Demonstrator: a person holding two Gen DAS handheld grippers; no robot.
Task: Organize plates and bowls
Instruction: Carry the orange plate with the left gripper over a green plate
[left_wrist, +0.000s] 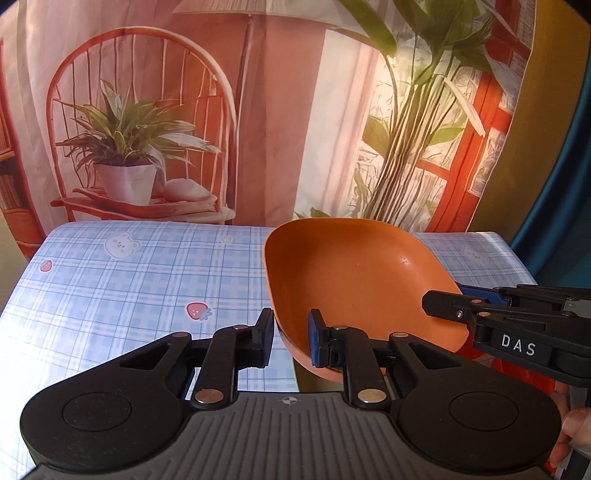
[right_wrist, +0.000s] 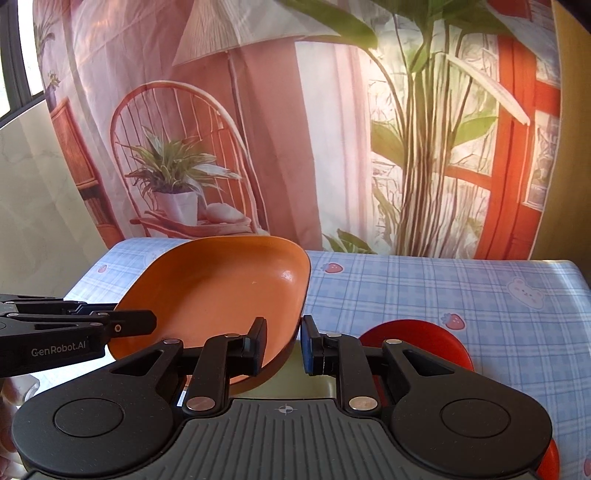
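Left wrist view showed the left gripper (left_wrist: 291, 338) with its jaws pinching the near rim of the orange dish (left_wrist: 354, 280); the right gripper (right_wrist: 282, 345) clamped the same rim from the opposite side. Held between both, tilted above the tabletop (left_wrist: 129, 280), the smooth, matte, rounded-square dish ran its long axis away toward the far edge. A red plate (right_wrist: 436, 339) lay just right, glossy.

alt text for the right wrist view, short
Both grippers clamp the near rim of an orange dish, lifted and tilted: the right gripper in front, the left gripper from the left. A red plate lies below on the blue checked tablecloth.
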